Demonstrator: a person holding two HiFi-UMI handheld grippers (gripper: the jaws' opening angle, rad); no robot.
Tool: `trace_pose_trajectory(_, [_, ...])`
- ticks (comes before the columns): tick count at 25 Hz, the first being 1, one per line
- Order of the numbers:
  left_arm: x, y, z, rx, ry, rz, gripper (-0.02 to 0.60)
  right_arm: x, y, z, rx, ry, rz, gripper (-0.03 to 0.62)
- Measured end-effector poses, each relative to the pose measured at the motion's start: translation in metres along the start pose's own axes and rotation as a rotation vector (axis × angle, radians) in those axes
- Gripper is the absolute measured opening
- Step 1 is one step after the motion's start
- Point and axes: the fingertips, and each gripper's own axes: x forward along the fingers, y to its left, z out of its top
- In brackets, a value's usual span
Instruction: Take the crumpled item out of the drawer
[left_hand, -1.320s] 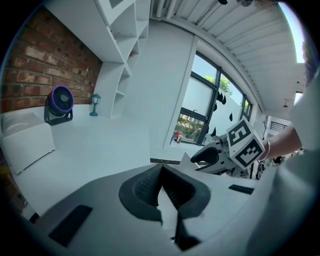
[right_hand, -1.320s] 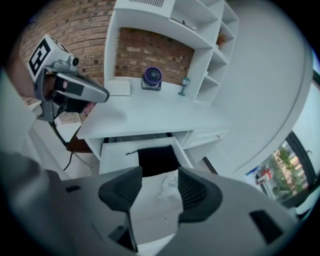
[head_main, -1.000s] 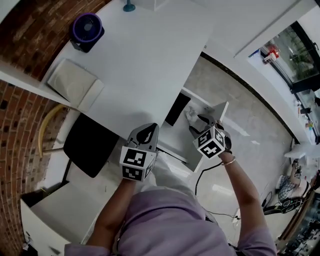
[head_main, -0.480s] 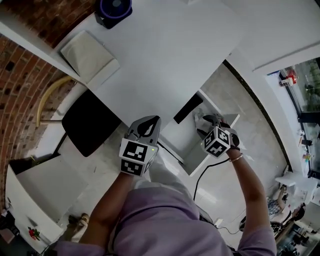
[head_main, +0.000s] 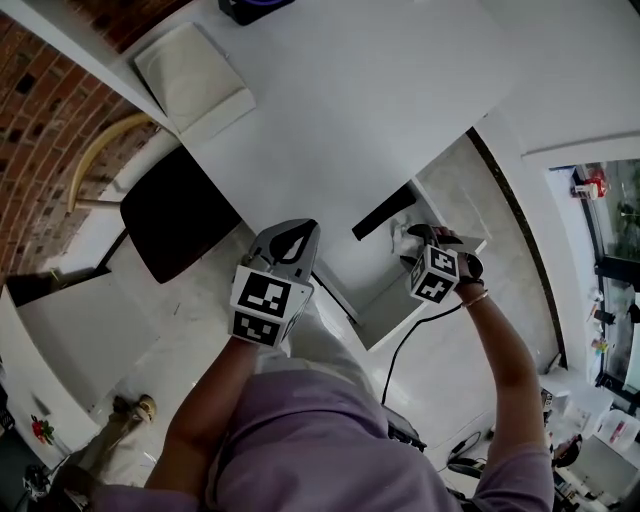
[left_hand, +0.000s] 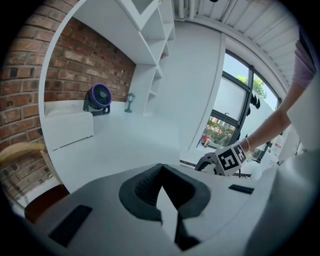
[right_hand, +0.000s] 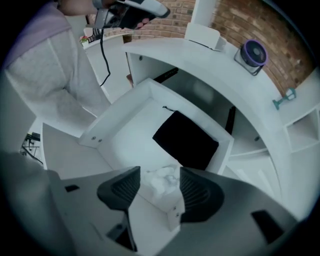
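The white drawer (right_hand: 100, 135) stands pulled out under the desk. In its near corner lies the crumpled white item (right_hand: 163, 184), beside a flat black item (right_hand: 186, 140). My right gripper (right_hand: 159, 174) hovers just above that corner. Its jaws are opening and frame the crumpled item without pressing on it. In the head view the right gripper (head_main: 418, 242) is over the drawer (head_main: 385, 305). My left gripper (head_main: 288, 240) is held by the desk's front edge, apart from the drawer. Its jaws (left_hand: 161, 172) are shut with nothing in them.
A white desk (head_main: 340, 110) carries a purple fan (right_hand: 254, 54) and a flat white box (head_main: 195, 80). A black chair seat (head_main: 180, 215) stands left of the left gripper. A black cable (head_main: 400, 350) hangs below the right gripper. A brick wall runs behind the desk.
The head view has swung, so the desk and chair sit lower and further left in it. The right gripper stays over the drawer's corner, and the left gripper has hardly moved.
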Motion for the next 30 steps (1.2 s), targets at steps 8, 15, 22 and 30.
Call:
trace_pose_trajectory(8, [0.008,-0.006,0.005,0.007,0.01,0.002,0.001,0.03,0.01,-0.012,-0.145,0.032,0.048,0.258])
trace_pose_trajectory(15, [0.009,-0.002,0.001,-0.011,0.015,0.022,0.0,0.047,0.008,-0.023,-0.212,0.08,0.094,0.258])
trace_pose_trajectory(22, [0.012,-0.001,-0.001,-0.023,0.017,0.037,0.0,0.063,0.014,-0.031,-0.359,0.122,0.169,0.268])
trace_pose_trajectory(30, [0.01,0.007,0.0,-0.023,0.019,0.059,0.001,0.08,0.025,-0.052,-0.476,0.197,0.236,0.287])
